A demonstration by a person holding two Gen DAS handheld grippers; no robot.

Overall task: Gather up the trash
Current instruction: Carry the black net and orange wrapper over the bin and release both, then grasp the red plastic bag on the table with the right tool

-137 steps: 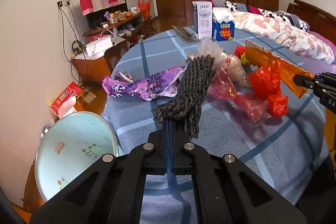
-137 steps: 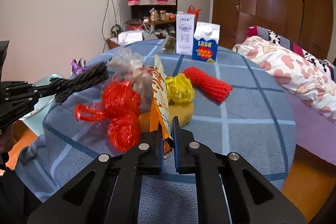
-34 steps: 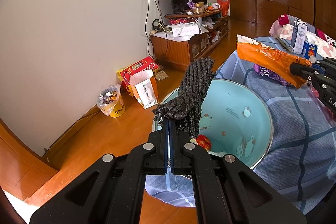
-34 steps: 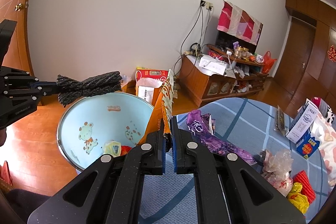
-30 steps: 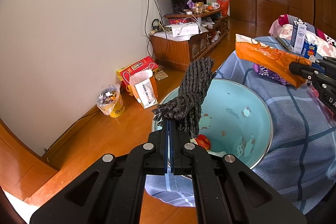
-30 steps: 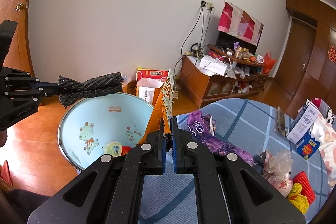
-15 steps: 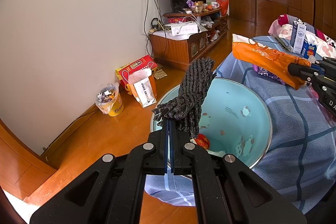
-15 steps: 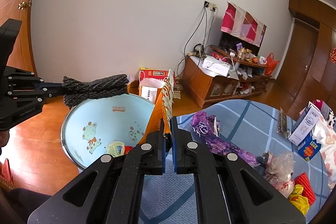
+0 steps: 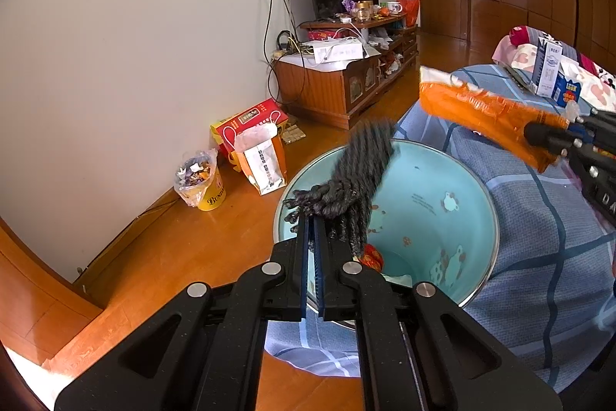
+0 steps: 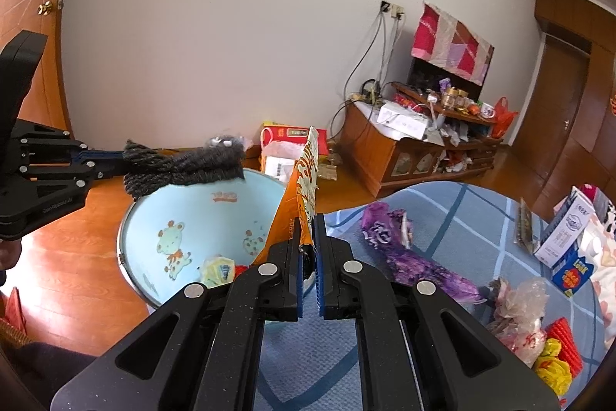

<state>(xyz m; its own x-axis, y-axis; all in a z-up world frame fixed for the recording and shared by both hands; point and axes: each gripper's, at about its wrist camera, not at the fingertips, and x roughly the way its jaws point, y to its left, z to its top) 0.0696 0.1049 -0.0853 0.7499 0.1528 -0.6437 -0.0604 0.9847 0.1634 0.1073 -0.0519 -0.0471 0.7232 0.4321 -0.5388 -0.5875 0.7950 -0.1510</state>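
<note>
My left gripper (image 9: 312, 224) holds a dark grey foam net (image 9: 356, 180) above the near rim of the pale blue bin (image 9: 435, 187); its jaws stand slightly apart and the net looks blurred. My right gripper (image 10: 307, 222) pinches an orange snack bag (image 10: 302, 195) upright over the bin (image 10: 154, 218). The orange bag (image 9: 481, 114) and right gripper (image 9: 539, 137) show at the right of the left wrist view. The left gripper (image 10: 111, 156) and net (image 10: 184, 166) show at the left of the right wrist view. Some trash lies in the bin.
A round table with a blue checked cloth (image 10: 462, 249) carries a purple wrapper (image 10: 400, 249), plastic bags (image 10: 519, 303), red and yellow nets (image 10: 558, 353) and milk cartons (image 10: 566, 237). A small lined yellow bucket (image 9: 200, 180), a red box (image 9: 250, 118) and a TV cabinet (image 9: 338, 79) stand by the wall.
Both grippers stayed over the bin. The left jaws have parted a little and the grey net is blurred and tilting toward the bin. The orange bag has shifted slightly.
</note>
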